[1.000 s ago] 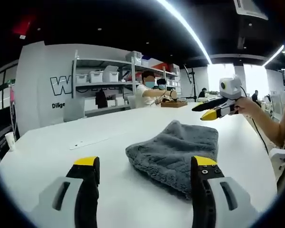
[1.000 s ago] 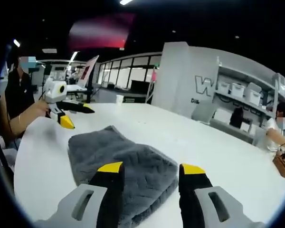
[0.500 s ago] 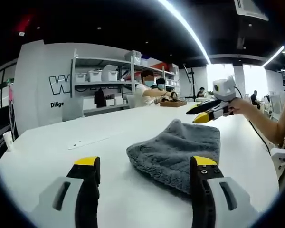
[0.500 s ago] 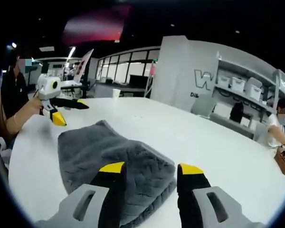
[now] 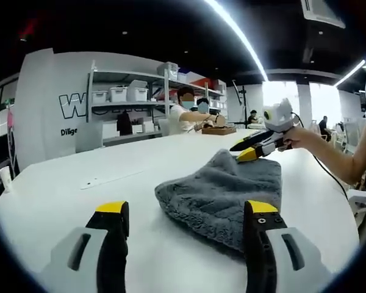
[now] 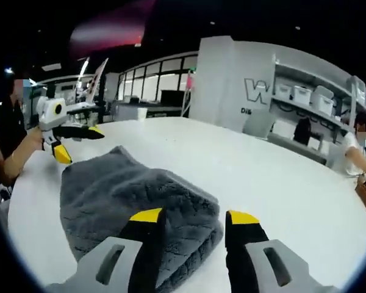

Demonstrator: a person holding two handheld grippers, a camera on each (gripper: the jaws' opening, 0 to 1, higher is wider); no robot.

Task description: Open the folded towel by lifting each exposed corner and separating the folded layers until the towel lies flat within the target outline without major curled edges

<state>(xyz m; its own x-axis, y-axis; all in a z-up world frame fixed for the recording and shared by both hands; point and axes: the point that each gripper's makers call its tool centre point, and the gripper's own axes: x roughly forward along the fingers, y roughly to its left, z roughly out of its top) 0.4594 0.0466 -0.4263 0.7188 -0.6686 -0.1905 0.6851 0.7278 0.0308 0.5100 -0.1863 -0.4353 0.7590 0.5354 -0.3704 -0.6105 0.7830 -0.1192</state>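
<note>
1. Left gripper view: the left gripper [image 5: 186, 210] hovers low over the white surface [image 5: 73, 177] with its jaws spread wide and nothing between them. The grey towel [image 5: 222, 192] lies just ahead, in front of the right-hand jaw. The right gripper [image 5: 247, 149] reaches in from the right, its yellow tips just at the towel's far raised corner; its tips look parted, though whether they touch the pile I cannot tell. To do this step well, I judge each gripper should take one exposed corner of the top layer alone, pinching shallowly at the very edge so lower layers stay down, then lift and draw outward.

2. Left gripper view, the towel: it is thick, plush and dark grey, folded into a rumpled bundle with a rounded near fold and a peaked far corner. It sits toward the surface's right-hand edge. No target outline is visible.

3. Right gripper view: the right gripper [image 6: 188, 215] is open and empty, its jaws poised right over the towel's [image 6: 122, 195] near folded edge. The left gripper [image 6: 70, 143], open too, hangs just beyond the far corner. The layers look bulky, so a slow peel should prevent dragging the whole bundle.
</note>
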